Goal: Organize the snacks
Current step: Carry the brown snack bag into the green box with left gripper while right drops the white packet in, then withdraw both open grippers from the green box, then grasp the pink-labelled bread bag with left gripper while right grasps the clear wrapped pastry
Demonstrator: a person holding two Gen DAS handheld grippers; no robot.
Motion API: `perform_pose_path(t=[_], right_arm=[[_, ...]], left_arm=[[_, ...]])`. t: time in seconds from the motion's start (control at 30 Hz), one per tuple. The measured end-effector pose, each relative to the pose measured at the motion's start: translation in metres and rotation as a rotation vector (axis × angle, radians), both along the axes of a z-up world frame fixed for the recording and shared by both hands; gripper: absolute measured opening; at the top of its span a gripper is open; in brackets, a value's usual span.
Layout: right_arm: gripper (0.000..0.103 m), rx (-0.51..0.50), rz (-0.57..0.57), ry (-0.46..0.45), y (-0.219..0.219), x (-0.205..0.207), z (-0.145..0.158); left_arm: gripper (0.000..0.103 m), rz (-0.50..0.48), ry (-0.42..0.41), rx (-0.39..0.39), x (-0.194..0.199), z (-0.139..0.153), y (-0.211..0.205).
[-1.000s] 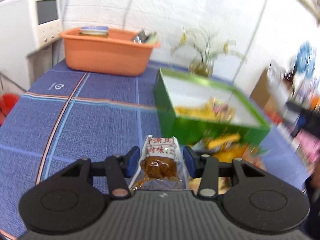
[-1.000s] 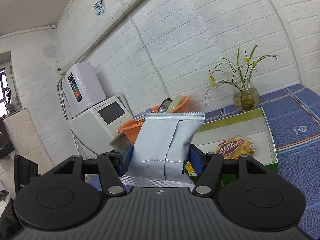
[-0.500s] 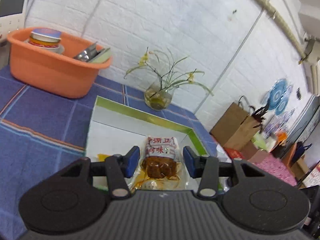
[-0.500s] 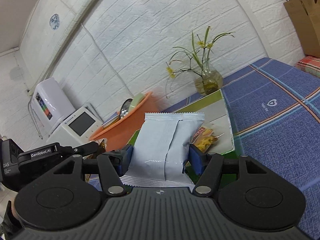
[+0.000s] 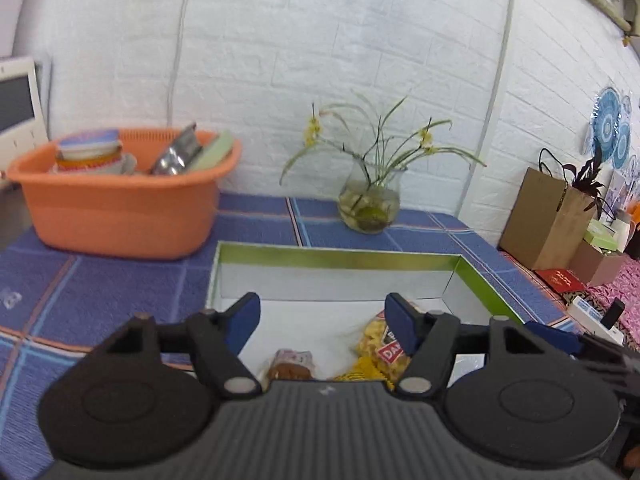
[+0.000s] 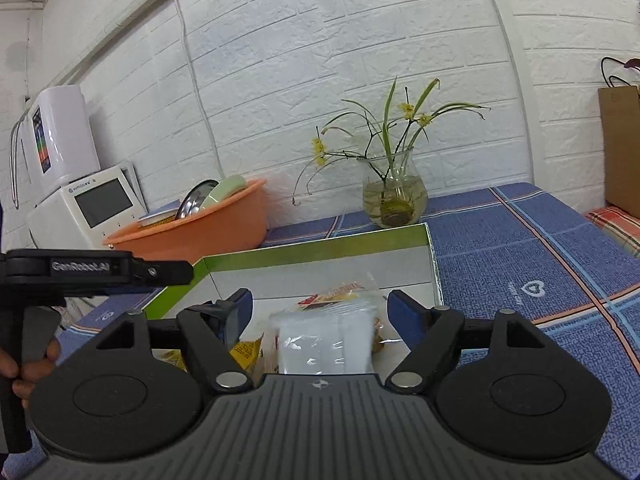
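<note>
A green box with a white inside [image 5: 340, 258] stands on the blue cloth; it also shows in the right wrist view [image 6: 320, 254]. My left gripper [image 5: 323, 320] is open above the box. Below it in the box lie a small brown snack packet [image 5: 291, 364] and a yellow chips bag [image 5: 378, 354]. My right gripper [image 6: 320, 312] is open above the box too. A silver-white snack pouch [image 6: 326, 340] lies in the box under it, on a yellow-red bag [image 6: 334, 294]. The left gripper's body [image 6: 80, 268] shows at the left of the right wrist view.
An orange basin [image 5: 120, 204] with dishes stands behind and left of the box. A glass vase with a plant [image 5: 368, 200] stands behind it by the wall. A white appliance [image 6: 88, 208] is at the far left. A brown paper bag [image 5: 548, 216] stands off the table's right.
Both grippers have opened and let go. The brown packet and the silver pouch have dropped into the green box. Both grippers now hover over the box.
</note>
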State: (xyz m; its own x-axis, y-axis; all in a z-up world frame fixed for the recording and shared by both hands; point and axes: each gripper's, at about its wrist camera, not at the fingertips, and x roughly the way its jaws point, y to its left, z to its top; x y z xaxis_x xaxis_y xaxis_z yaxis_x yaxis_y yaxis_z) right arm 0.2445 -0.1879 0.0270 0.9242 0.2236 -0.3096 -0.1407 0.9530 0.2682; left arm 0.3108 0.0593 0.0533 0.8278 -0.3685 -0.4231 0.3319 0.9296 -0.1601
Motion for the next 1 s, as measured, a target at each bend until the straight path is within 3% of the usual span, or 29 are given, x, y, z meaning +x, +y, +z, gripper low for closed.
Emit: perform_pose_path(t=[0.1,0.13,0.17,0.27,0.37,0.5,0.57,0.7,0.8,1.0], right_arm=[[0.103,0.074,0.006,-0.015,-0.007,-0.010,0.011],[0.103,0.088,0.028,-0.010,-0.007,-0.014,0.016],[0.103,0.093,0.050,-0.006,-0.006,-0.018,0.021],[0.103,0.075,0.122,-0.036,0.005,-0.035,0.035],[0.103,0.022,0.192,-0.054,0.025,-0.053,0.047],[0.103,-0.035,0.284,-0.083,0.044,-0.092,0.042],[0.103,-0.023,0.320,-0.089,0.046,-0.115,0.034],[0.103,-0.005,0.425,-0.005,0.052,-0.150,0.015],[0.103,-0.046,0.517,0.057,0.068,-0.169,0.004],[0.103,-0.223,0.666,0.090,0.115,-0.189,-0.011]], left_arm=[[0.077,0.029,-0.061,0.054,-0.032,0.011,0.017],[0.085,0.041,-0.090,0.072,-0.046,0.013,0.020],[0.102,0.061,-0.115,0.087,-0.062,0.014,0.025],[0.101,0.144,-0.175,0.149,-0.116,0.006,0.037],[0.101,0.249,-0.154,0.215,-0.161,-0.012,0.047],[0.101,0.431,-0.111,0.248,-0.209,-0.040,0.061],[0.101,0.459,-0.060,0.222,-0.220,-0.049,0.069],[0.101,0.333,0.110,0.087,-0.208,-0.054,0.080],[0.101,0.297,0.195,0.006,-0.197,-0.057,0.080],[0.101,0.262,0.347,0.059,-0.172,-0.070,0.064]])
